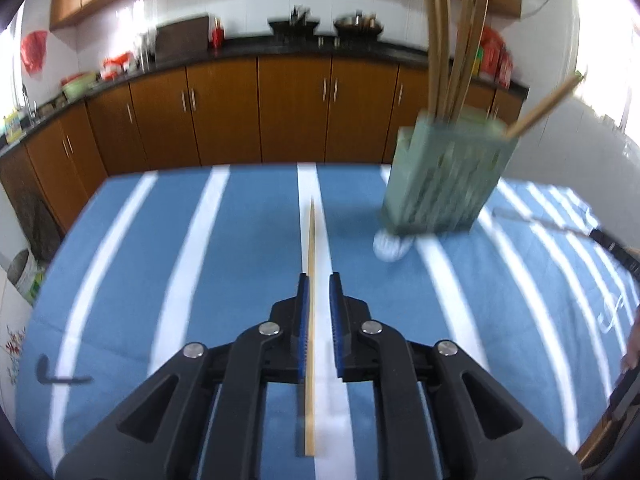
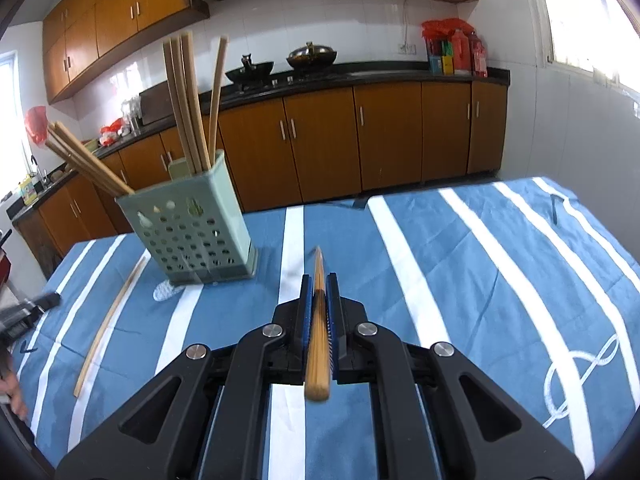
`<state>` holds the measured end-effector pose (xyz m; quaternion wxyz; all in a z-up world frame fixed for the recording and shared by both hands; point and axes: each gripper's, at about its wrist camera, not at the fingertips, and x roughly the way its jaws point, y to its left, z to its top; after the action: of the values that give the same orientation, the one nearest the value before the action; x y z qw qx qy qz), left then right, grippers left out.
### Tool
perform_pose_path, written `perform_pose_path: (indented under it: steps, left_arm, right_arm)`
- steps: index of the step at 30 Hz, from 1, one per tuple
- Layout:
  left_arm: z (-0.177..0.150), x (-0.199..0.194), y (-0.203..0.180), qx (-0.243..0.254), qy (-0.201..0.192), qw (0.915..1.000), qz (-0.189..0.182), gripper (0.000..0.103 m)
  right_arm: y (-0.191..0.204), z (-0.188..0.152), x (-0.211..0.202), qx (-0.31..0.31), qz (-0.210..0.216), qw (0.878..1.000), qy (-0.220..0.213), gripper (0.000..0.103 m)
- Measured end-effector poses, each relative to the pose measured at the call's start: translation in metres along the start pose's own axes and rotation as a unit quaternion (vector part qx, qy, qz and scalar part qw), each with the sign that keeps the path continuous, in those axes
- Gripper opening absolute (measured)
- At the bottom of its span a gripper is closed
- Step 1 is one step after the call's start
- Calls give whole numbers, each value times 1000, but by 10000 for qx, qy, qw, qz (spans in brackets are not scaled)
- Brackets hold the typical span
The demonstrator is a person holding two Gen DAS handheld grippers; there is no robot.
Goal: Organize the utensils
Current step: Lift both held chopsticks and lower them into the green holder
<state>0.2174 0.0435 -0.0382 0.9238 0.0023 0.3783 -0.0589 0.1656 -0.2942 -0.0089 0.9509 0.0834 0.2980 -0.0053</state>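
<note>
Right gripper (image 2: 319, 282), lower centre of frame: we see pads clamped on chopstick (image 2: 318, 320), butt end toward lens, tip forward over striped tablecloth (image 2: 500, 272). Left gripper (image 1: 319, 284), lower centre: jaws narrowly parted, loose chopstick (image 1: 310, 300) lying on cloth between them; contact with left pad possible, blur hides it. Green perforated holder (image 2: 196, 236) upper left in right view, chopsticks (image 2: 188, 100) standing inside. We note white spoon (image 2: 166, 291) beside its base.
</note>
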Motion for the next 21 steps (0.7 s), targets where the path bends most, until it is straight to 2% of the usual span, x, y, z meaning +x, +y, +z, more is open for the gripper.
perform_pose_path:
  steps: [4, 7, 10, 12, 14, 15, 21]
  left_arm:
    - [-21, 28, 0, 45, 339, 9993, 131, 22]
    - [-31, 44, 0, 137, 569, 9980, 220, 23]
    - [-36, 48, 1, 170, 606, 9978, 217, 23]
    - [-36, 48, 1, 189, 608, 9977, 216, 22]
    - [-35, 49, 0, 248, 611, 9977, 180, 10]
    - [-35, 49, -2, 299, 613, 9975, 208, 8]
    - [-30, 42, -4, 333, 593, 9973, 294, 7]
  right_arm:
    - [2, -10, 6, -23, 43, 9999, 149, 7]
    - [3, -14, 8, -24, 63, 9998, 207, 7]
    - [3, -16, 10, -9, 76, 9996, 255, 7]
    - [3, -19, 11, -1, 79, 9995, 290, 7]
    - [4, -21, 13, 7, 83, 9994, 322, 7]
    - [4, -23, 14, 12, 87, 9994, 336, 7]
    - [4, -18, 7, 2, 99, 9997, 237, 7]
